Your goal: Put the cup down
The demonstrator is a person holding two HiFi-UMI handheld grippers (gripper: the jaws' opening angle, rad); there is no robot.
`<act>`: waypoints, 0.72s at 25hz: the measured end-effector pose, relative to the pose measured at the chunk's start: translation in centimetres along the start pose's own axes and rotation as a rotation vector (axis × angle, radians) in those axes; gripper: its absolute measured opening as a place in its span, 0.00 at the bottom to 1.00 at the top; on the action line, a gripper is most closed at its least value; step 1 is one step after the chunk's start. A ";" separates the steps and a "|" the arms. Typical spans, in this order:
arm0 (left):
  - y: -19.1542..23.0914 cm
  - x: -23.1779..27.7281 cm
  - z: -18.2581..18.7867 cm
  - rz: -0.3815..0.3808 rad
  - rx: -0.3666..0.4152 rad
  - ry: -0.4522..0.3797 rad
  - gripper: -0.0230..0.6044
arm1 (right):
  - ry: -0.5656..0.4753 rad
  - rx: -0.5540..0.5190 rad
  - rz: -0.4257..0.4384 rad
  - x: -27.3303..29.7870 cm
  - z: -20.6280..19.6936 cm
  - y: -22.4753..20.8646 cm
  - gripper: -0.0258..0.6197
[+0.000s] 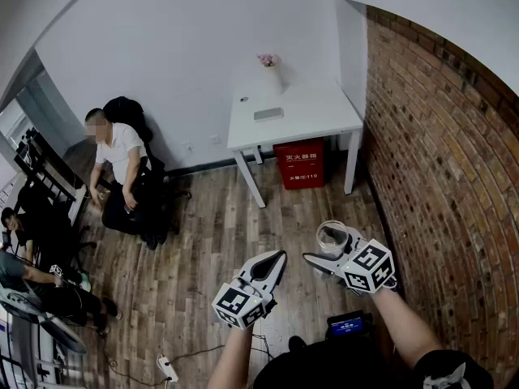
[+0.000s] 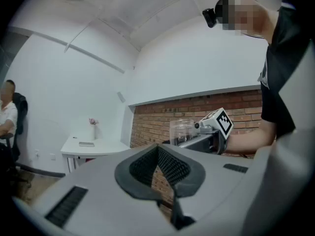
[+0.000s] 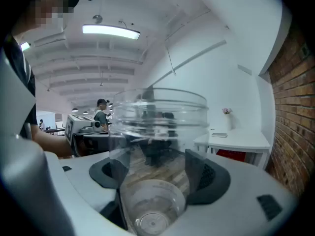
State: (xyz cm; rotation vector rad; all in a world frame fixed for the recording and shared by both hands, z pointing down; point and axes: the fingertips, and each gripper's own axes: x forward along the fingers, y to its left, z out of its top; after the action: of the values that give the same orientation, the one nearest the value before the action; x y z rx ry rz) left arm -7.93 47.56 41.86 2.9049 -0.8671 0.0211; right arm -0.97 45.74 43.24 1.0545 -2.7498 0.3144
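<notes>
"Since the cup hangs high over the wooden floor, well short of the white table, who carries it?" asks the first observer.

"The right gripper does," answers the second. "Its pads press on both sides of the clear cup near its bottom and hold it roughly upright, probably so that it does not slip or tip."

"And the left gripper?"

"Its jaws are together with nothing between them (it only idles beside the other one)."

"Where can the cup go down?"

"The table top looks the likely place. It is flat and mostly bare, with a vase at its back edge, a red box under it and a brick wall to its right. A seated person is far to its left."
</notes>
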 end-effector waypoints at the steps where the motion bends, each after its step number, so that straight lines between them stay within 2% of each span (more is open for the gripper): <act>1: 0.0 0.1 0.0 0.000 0.000 0.001 0.05 | 0.001 -0.001 0.001 0.0 0.0 0.0 0.60; 18: -0.5 0.9 -0.2 -0.008 -0.001 0.015 0.05 | 0.000 0.023 0.049 -0.3 -0.1 0.1 0.60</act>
State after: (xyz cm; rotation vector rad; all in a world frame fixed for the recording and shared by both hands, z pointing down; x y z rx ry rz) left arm -6.95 47.52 42.09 2.9035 -0.8533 0.0420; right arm -0.82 46.04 43.25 0.9941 -2.7815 0.3544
